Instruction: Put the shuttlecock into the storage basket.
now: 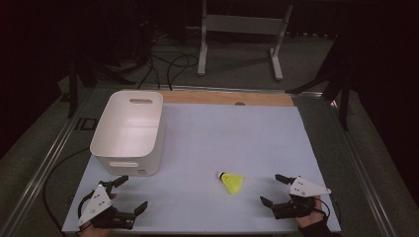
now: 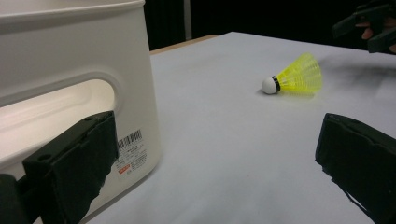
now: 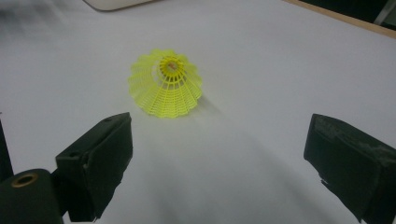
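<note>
- High view: the yellow plastic mesh shuttlecock with a white round head (image 1: 231, 182) lies on its side on the pale blue table top (image 1: 237, 133), near the front edge and right of the middle. The left gripper (image 1: 127, 195) and the right gripper (image 1: 274, 190) both sit close to that front edge, with jaws spread wide and nothing between them. The right gripper is near the shuttlecock, and free surface lies between them. The white plastic storage bin with handle slots (image 1: 129, 131) stands at the left side, just beyond the left gripper. Much free surface is at the middle and the far right. The surroundings of the table are dark and hard to make out.
- Left gripper view: the two black jaws stand far apart and hold nothing. The bin wall (image 2: 70, 70) is very close at the left and is cut off by the frame. The shuttlecock (image 2: 295, 77) shows its white head and black band here. The other gripper (image 2: 369, 28) is partly cut off at the top right corner.
- Right gripper view: the jaws are wide and empty. The shuttlecock (image 3: 166, 84) lies ahead of them, not touching, with the open skirt toward the camera, so the white head is hidden. A piece of the bin (image 3: 114, 3) is cut off at the top edge.
</note>
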Demonstrator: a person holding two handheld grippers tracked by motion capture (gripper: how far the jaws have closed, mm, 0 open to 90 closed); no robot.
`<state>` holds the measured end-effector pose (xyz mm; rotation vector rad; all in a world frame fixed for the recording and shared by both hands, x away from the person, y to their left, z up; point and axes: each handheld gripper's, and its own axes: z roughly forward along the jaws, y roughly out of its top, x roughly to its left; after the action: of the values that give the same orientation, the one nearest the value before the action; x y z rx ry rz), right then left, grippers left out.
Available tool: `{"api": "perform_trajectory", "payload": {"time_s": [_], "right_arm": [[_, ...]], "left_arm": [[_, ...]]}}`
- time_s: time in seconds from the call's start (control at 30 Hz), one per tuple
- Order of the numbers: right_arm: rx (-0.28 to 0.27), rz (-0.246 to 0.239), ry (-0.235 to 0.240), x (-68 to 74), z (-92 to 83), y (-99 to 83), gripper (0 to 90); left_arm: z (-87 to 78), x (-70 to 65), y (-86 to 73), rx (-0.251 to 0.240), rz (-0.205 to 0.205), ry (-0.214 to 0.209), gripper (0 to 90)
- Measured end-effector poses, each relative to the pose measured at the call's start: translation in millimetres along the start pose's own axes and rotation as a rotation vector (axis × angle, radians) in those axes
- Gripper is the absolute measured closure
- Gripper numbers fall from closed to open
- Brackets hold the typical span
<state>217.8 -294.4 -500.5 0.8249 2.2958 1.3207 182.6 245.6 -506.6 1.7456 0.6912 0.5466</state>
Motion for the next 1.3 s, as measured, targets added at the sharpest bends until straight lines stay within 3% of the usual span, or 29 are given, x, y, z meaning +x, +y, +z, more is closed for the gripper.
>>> {"api": "perform_trajectory", "payload": {"time_s": [0.33, 0.7, 1.07, 1.3], "right_arm": [[-0.001, -0.002, -0.014, 2.2, -2.7, 0.4, 7.8], [-0.007, -0.021, -0.035, 4.5, -4.9, 2.9, 7.8], [-0.008, 0.005, -0.057, 5.2, -10.3, 7.2, 7.8], [-0.029, 0.028, -0.068, 1.4, -25.7, 23.2, 7.8]], "left_arm": [[0.2, 0.1, -0.8, -0.003, 0.002, -0.026, 0.0], [0.3, 0.4, -1.2, -0.003, 0.001, -0.026, 0.0], [-0.1, -0.1, -0.8, -0.001, 0.004, -0.031, 0.0], [0.0, -0.1, -0.8, -0.001, 0.004, -0.038, 0.0]]}}
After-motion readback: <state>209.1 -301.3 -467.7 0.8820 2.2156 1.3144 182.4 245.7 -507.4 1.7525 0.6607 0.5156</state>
